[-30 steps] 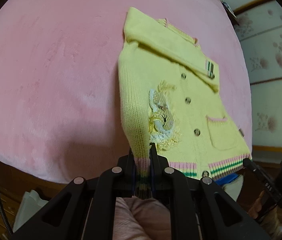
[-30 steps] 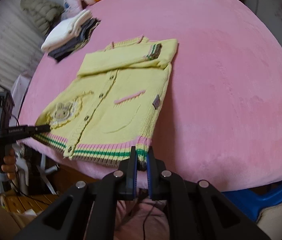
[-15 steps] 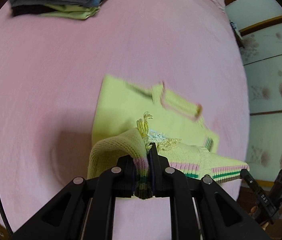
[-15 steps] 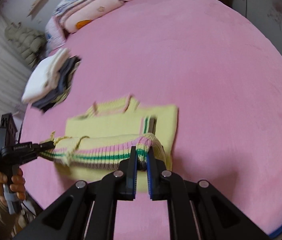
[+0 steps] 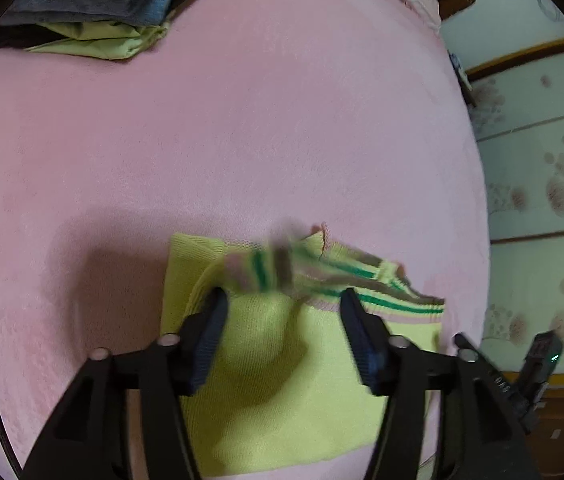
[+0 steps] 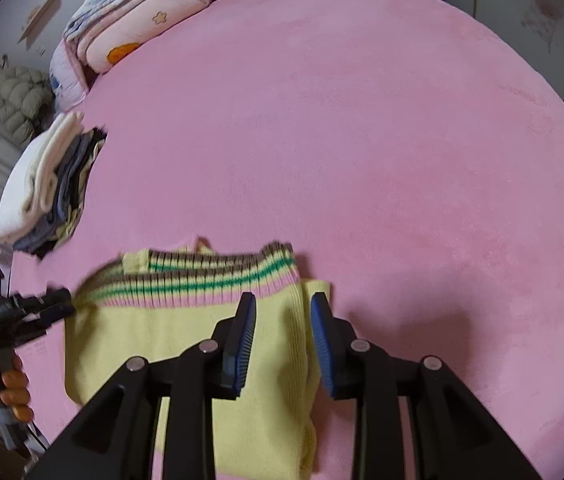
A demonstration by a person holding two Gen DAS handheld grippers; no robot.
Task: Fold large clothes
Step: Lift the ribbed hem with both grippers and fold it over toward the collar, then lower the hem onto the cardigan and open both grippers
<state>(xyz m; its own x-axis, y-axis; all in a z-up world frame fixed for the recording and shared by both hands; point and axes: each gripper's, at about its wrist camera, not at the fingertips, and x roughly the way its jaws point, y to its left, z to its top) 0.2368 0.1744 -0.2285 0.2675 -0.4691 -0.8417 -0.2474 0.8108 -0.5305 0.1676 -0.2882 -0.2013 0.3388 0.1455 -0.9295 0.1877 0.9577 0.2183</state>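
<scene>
Left tongs (image 5: 282,312): open, jaws just spread wide, nothing pressed between them; positioned low over the yellow knitted cardigan (image 5: 282,380), pointing steeply down. Striped hem band (image 5: 382,292) of pink, green and brown ribbing lying just beyond the fingertips, partly blurred at its left end. Right-hand device visible at the lower right edge of the left wrist view.

Right tongs (image 6: 282,316): open, jaws just parted, blue ribbed pads (image 6: 243,344) apart; the cardigan's right edge running between them without being squeezed. Left-hand device held by a hand (image 6: 1,392) at the left edge of the right wrist view, its tip beside the left end of the hem band.

Cardigan: folded in half, hem band brought up over the collar end, plain back panel facing up, resting flat on the pink plush bed cover (image 6: 362,140) near its front edge.

Farther out on the bed cover, well apart from the cardigan: stack of folded clothes (image 6: 45,188) in white, grey-blue, black and lime green. Beyond that, at the far corner: folded pink patterned quilts (image 6: 133,20). Past the bed's right side: pale floral wall panels (image 5: 554,184) with wooden trim.
</scene>
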